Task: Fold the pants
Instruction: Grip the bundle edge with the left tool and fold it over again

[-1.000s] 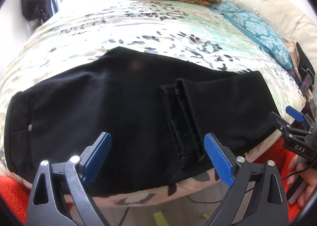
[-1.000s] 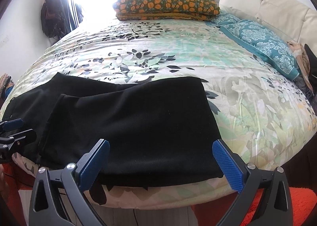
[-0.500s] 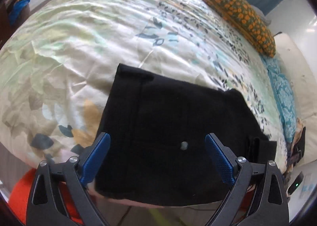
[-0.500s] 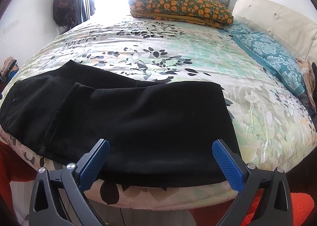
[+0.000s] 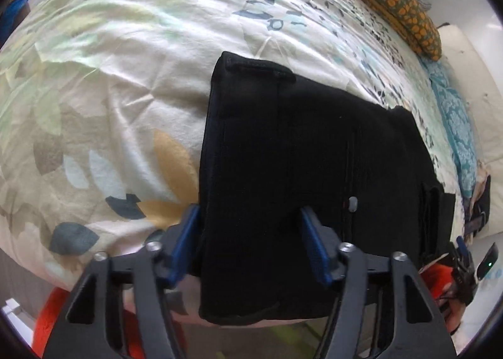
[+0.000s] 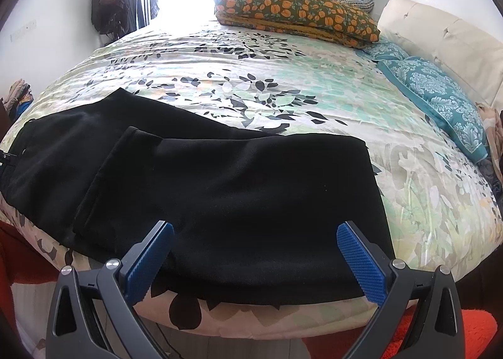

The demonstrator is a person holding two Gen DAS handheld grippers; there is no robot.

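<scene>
Honestly, the left gripper (image 5: 250,233) straddles the black pants' (image 5: 314,170) waistband corner, half-closed, grip unclear; the right gripper (image 6: 254,256) gapes empty; a shallow pinch could slip, undoing the fold.

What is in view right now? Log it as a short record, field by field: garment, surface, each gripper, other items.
garment: black pants, folded once lengthwise, legs doubled back over the seat
surface: floral bedspread, pants lie along its near edge
left gripper: partly closed, fingers straddling the waistband end; grip not confirmed
right gripper: open, hovering at the folded end, not touching
other items: orange floral pillow; teal patterned pillow; cream headboard
</scene>
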